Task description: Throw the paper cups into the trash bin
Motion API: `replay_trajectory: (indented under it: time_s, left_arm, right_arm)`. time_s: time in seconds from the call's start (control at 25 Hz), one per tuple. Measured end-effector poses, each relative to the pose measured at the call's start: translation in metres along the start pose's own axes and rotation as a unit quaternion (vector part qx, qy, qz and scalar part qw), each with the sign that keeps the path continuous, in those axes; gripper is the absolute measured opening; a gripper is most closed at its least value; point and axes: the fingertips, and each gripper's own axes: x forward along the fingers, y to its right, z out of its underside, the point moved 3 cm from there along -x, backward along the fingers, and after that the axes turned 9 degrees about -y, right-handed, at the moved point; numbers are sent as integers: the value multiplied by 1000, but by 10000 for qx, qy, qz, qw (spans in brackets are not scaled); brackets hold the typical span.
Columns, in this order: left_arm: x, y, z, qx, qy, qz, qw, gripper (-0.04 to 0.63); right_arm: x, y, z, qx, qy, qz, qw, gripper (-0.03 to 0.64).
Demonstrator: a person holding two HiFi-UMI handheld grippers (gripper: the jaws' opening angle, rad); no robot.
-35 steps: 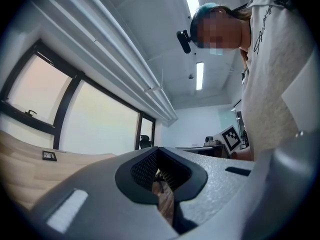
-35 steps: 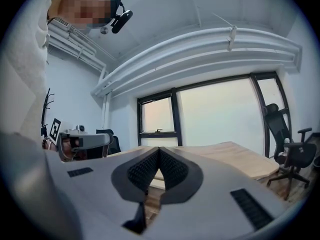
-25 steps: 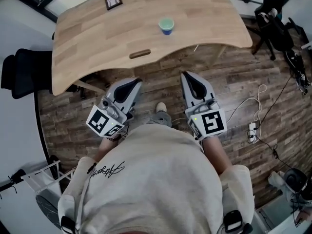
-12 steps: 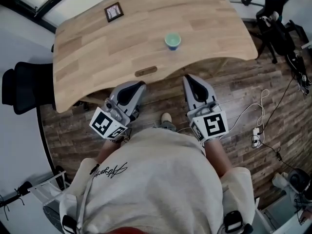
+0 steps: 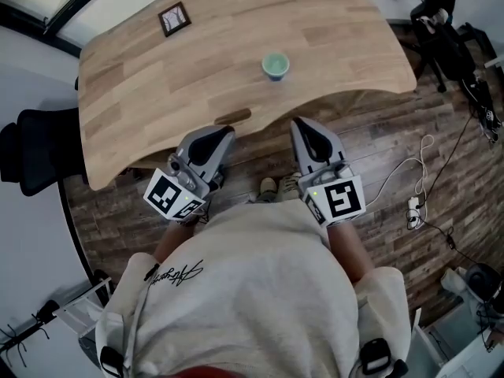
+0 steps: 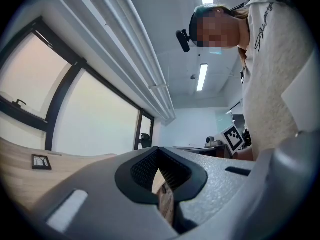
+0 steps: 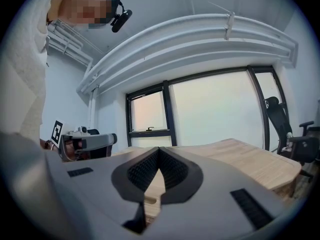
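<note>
Reaching for the paper cup (image 5: 275,65), I'd first spread the right gripper (image 5: 309,135), since it and the left gripper (image 5: 213,138) are pressed together, empty.

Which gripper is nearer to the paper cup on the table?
Right. The right gripper is at the table edge just below the cup in the head view; the left gripper is farther off, toward its left.

Paper cup (image 5: 275,65) on desk (image 5: 157,93), small frame (image 5: 174,19) behind it to the left
</note>
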Motion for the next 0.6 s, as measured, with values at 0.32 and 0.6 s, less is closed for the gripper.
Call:
replay_trajectory:
  time_s: [0.32,0.6]
  left_arm:
    - [13,-14,-6,7,76,-338,9994,3]
    - [26,-24,-10,-34,139,-688,9975,3]
  right_arm:
    - [19,18,-8,-81,-15,-320,9995,8]
    - [34,34,-17,-240,-19,-725,9971,8]
